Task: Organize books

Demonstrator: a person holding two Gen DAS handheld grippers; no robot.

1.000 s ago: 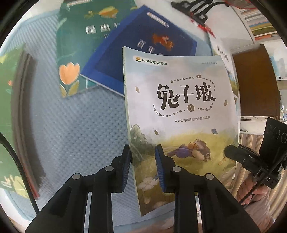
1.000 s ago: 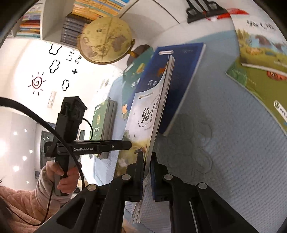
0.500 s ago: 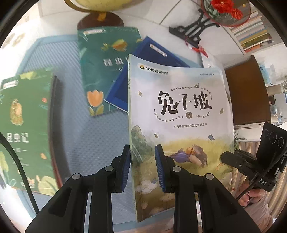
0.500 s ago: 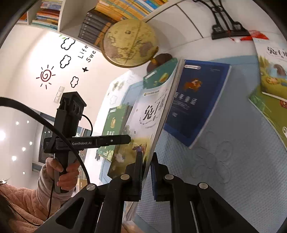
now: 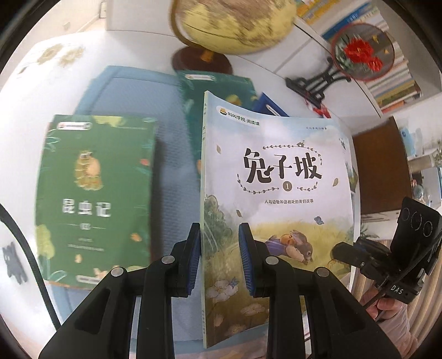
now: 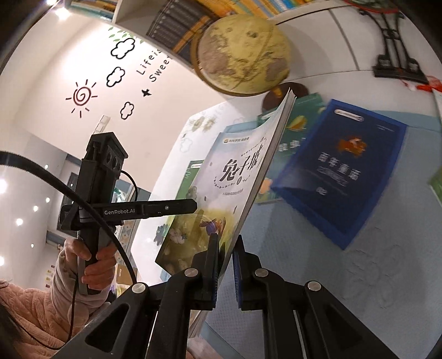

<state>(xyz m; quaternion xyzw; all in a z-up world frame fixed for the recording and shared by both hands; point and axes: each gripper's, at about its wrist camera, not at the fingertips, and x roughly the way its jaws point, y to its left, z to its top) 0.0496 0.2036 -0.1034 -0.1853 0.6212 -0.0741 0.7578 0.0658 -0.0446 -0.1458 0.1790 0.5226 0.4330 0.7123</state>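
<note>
While both grippers clamp one pale book (image 5: 276, 193), titled 兔子坡 with a circled 1, it stands lifted off the blue mat (image 5: 171, 176): left gripper (image 5: 219, 259) on its spine edge, right gripper (image 6: 224, 265) on its page edge. Relative to that book: three more lie flat, green 昆虫记 (image 5: 94, 193) beside, a second green one (image 5: 221, 94) behind, navy 百年童话 (image 6: 342, 171) beyond. One globe (image 5: 234, 24) further back. "GenRobot.AI" on left gripper's arm

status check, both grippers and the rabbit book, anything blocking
Left gripper and right gripper both shut on rabbit book, held off the blue mat. Green book lies beside. Nothing in the way.
</note>
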